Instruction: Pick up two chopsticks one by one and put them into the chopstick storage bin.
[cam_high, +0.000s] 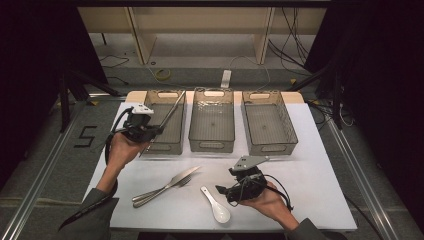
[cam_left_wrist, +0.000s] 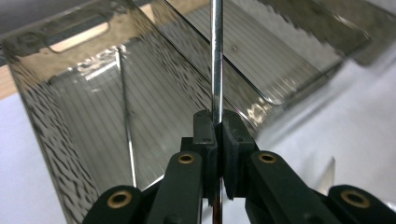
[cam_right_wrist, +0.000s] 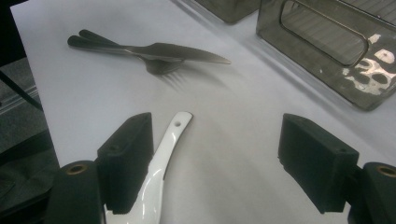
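On the white table (cam_high: 310, 200), the left gripper (cam_left_wrist: 217, 135) clamps a thin, stiff, slippery steel rod (cam_left_wrist: 215, 56) over the left smoky plastic bin (cam_left_wrist: 60, 135); right gripper (cam_right_wrist: 217, 158), jaws apart, nears the glossy white ceramic spoon (cam_right_wrist: 163, 149), likely brittle, best taken mid-handle

High view: dim room, dark sides, light from above on the white worktop (cam_high: 310, 190). Soft shadows under the cutlery. Glare spots on the bin wall (cam_right_wrist: 373, 70). Left gripper view: bin (cam_left_wrist: 93, 121) blurry, near jaws sharper.
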